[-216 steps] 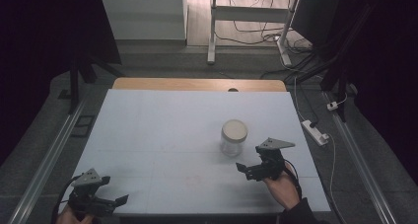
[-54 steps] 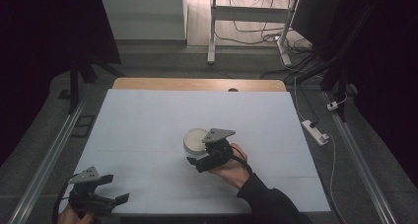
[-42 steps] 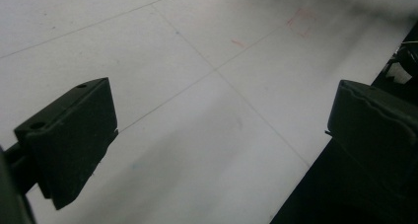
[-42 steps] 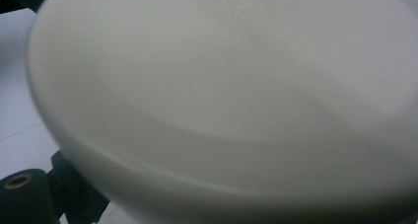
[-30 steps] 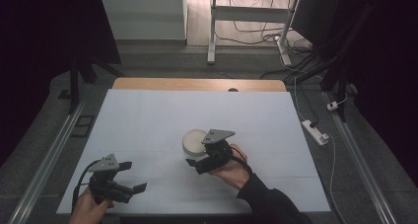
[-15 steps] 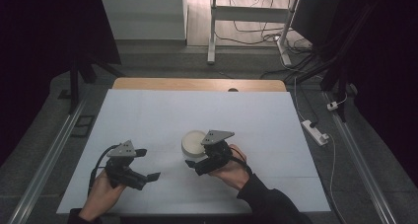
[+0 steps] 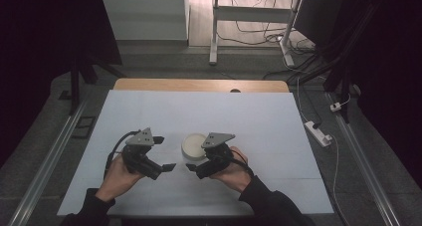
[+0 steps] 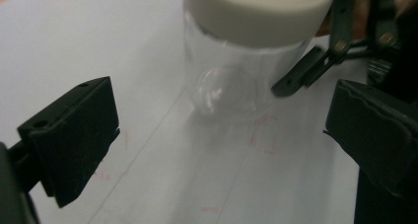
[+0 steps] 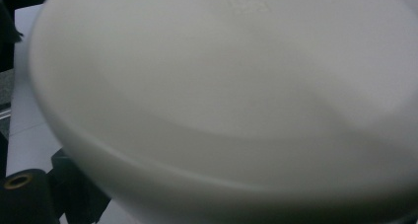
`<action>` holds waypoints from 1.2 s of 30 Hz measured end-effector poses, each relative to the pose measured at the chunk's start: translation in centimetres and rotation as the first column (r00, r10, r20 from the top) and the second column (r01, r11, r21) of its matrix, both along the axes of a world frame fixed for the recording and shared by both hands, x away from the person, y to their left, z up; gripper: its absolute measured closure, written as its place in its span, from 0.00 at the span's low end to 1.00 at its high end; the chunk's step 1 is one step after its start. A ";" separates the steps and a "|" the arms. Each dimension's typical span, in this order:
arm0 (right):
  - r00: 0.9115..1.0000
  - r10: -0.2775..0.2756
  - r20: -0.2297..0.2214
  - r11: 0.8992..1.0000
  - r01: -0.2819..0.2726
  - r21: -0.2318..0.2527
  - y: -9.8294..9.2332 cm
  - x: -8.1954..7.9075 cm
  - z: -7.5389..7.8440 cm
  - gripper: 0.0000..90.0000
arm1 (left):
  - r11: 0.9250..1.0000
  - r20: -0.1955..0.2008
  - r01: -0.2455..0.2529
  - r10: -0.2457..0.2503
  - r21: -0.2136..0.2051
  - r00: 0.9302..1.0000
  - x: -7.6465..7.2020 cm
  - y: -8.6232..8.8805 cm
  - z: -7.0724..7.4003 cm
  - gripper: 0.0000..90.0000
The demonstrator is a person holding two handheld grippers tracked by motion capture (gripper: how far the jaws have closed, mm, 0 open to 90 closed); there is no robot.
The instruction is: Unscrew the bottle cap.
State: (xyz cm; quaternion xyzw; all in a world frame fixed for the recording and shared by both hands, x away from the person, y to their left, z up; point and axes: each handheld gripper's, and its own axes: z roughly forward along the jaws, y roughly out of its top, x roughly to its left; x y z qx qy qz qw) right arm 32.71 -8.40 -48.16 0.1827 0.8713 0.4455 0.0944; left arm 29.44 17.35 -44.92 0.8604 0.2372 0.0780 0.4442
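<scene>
- while the left gripper [image 7: 168, 154] sat at the near left corner of the table [image 7: 278, 121] a second ago, it now hovers just left of the jar [image 7: 193, 145], so the approach from that side looks all but done.
- its jaws stand wide apart, nothing between them; in the left gripper view the black pads [image 8: 74, 135] frame the clear jar body [image 8: 231, 76], with bare table in the gap.
- the jar stands upright near the middle of the table's near half, cream lid [image 7: 192, 142] on; it has not shifted over the last second.
- the right gripper [image 7: 195, 167] has stayed against the jar's right side; it looks closed on the jar below the lid, though the high view hides the jaw tips behind the hand [image 7: 234, 169].
- i judge the right is steadying the jar so the left can take hold of it, perhaps to unscrew the lid.
- hard to make out: the right gripper view is a blur of lid [image 9: 236, 86], so contact there cannot be confirmed; the jar's contents are not readable, and faint red marks [image 8: 263, 135] on the table are unclear.
</scene>
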 end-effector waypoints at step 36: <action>0.992 0.128 -0.014 0.992 -0.128 0.020 1.0 -1.5 0.3 0.07 | 0.946 0.004 0.323 -0.323 -0.039 0.946 3.2 -4.8 1.1 0.08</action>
